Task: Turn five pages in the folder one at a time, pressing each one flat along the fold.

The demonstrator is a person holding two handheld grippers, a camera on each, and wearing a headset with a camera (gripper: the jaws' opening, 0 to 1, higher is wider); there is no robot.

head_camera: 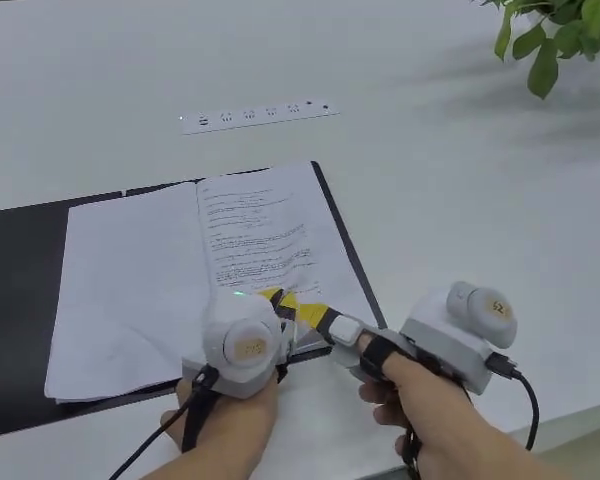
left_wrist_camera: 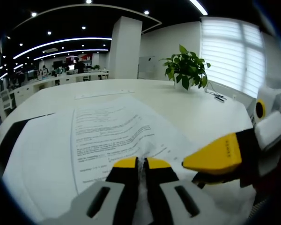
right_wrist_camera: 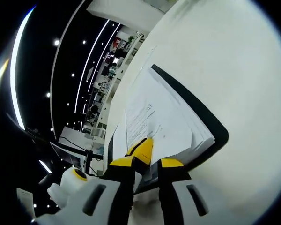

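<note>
a wide white table [head_camera: 460, 200] stretches far and right, with a white power strip [head_camera: 258, 115] lying flat on its far part. a leafy green plant [left_wrist_camera: 186, 68] stands at the far right, and its soft shadow falls on the top. behind it on the right, a window with pale blinds [left_wrist_camera: 229, 51] lets in daylight. a square white column [left_wrist_camera: 124, 49] rises far off in the middle. the ceiling is dark, with curved light strips [left_wrist_camera: 61, 44] and small spots. far left stand rows of desks [left_wrist_camera: 51, 80].

Open folder [head_camera: 20, 290] on table [head_camera: 460, 200], power strip [head_camera: 255, 115] behind it, plant [head_camera: 560, 30] at far right
</note>
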